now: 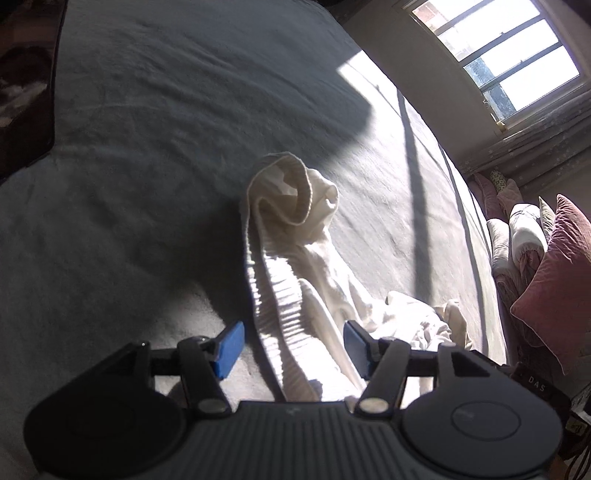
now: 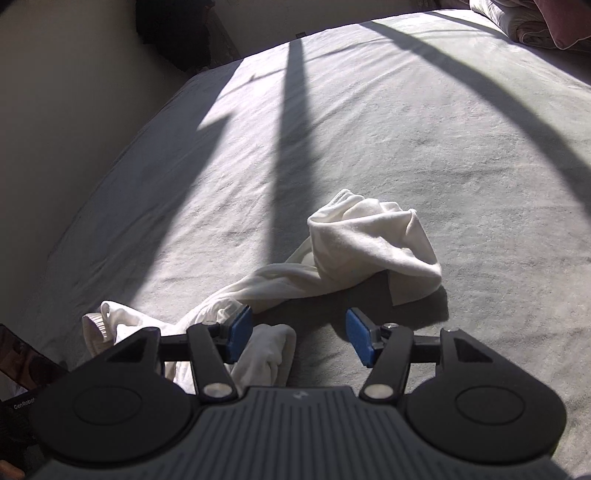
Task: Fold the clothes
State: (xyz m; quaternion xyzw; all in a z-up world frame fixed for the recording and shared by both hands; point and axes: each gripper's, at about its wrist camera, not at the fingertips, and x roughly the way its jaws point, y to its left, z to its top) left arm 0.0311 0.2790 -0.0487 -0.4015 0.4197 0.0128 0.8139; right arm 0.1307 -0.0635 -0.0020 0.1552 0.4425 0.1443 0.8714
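Note:
A crumpled white garment (image 1: 295,258) with a ribbed hem lies in a long twisted heap on the grey bed cover (image 1: 147,129). My left gripper (image 1: 293,347) is open just above it. The ribbed band runs between the blue pads (image 1: 231,349), which do not press on it. In the right wrist view the same white garment (image 2: 369,243) stretches from a bunched end at centre right toward the lower left. My right gripper (image 2: 299,338) is open over the bed cover (image 2: 406,129), its left pad beside a fold of the cloth, with nothing gripped.
Pink and grey pillows (image 1: 546,266) are piled along the bed's right side below a bright window (image 1: 498,55). A wall (image 2: 74,110) borders the bed's far edge in the right wrist view. More pillows (image 2: 528,22) lie at the top right. A dark object (image 1: 26,81) sits at the left.

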